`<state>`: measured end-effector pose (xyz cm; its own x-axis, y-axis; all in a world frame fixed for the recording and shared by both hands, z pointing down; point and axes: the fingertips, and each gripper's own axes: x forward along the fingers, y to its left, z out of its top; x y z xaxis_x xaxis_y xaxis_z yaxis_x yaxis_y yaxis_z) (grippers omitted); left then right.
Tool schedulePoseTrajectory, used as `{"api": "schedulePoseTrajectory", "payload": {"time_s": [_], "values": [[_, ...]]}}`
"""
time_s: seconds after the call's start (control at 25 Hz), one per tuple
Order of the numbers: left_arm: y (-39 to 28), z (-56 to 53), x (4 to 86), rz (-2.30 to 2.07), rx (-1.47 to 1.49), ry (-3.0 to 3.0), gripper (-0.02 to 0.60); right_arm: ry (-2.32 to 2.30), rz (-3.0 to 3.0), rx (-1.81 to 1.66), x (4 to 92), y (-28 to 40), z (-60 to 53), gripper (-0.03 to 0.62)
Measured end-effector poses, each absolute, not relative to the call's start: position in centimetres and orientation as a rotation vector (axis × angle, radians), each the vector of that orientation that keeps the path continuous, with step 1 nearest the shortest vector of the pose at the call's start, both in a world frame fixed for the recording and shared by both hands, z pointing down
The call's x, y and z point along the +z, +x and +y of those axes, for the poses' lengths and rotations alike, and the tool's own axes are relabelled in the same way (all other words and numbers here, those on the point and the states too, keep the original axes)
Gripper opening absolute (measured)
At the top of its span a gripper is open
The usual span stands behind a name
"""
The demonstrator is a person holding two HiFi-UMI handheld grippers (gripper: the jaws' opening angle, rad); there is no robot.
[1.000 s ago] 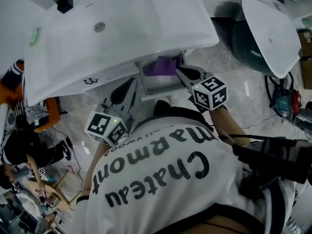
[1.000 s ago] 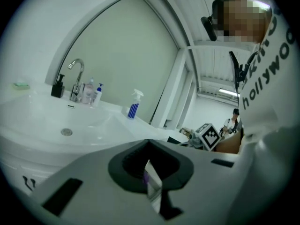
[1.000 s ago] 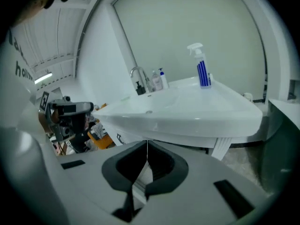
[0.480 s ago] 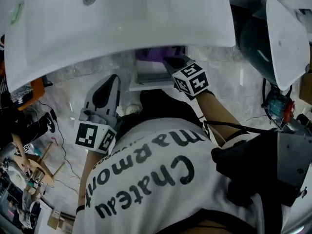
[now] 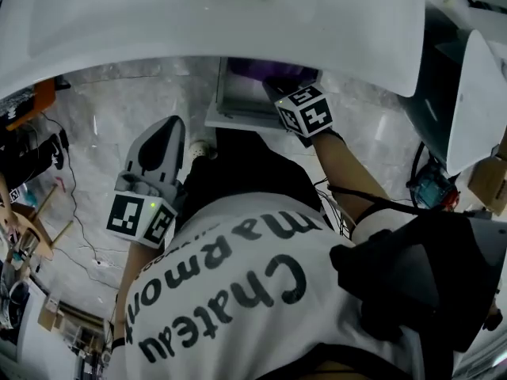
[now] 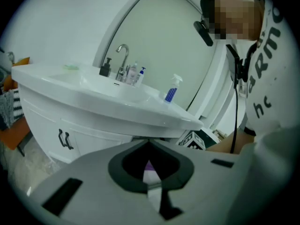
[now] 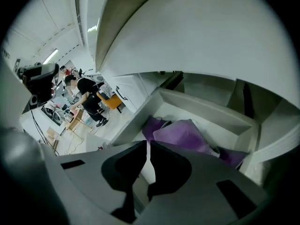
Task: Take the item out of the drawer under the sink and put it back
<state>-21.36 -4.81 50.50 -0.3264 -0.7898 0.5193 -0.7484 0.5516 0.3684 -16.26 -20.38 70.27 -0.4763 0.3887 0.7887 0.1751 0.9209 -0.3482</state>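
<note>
Since a second before, the right gripper had pushed in under the sink's front edge to the drawer's front right corner, while the left gripper had drawn away to the drawer's left, over the marbled floor

One white sink filled the top of the head view. Below it, the person's white shirt carried black lettering that read "Chateau Marmont", upside down from that camera. One white drawer stood pulled open under the sink, and inside it lay one soft, crumpled purple item, resting against the back and right of the compartment; nothing else showed in the drawer

Two grippers were in view, each with one marker cube. Right gripper's jaws were pressed together with nothing between them, tips over the drawer's front, the purple item just beyond them. Left gripper's jaws were likewise pressed together and empty, pointing toward the sink

On the sink's top stood one curved faucet, one black pump bottle and one blue-and-white spray bottle; two dark handles hung on the cabinet front
</note>
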Motion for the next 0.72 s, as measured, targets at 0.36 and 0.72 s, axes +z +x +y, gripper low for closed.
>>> {"api": "schedulePoseTrajectory", "payload": {"time_s": [0.36,0.72], "values": [[-21.5,-2.1,53.4,-2.087,-0.136,1.091,0.006,-0.415,-1.976,0.082,73.8,-16.5,-19.5,0.100],[-20.8,-2.8,53.9,-2.046,-0.172,1.118,0.006,-0.388,-1.894,-0.198,76.1,-16.0,-20.6,0.141]]}}
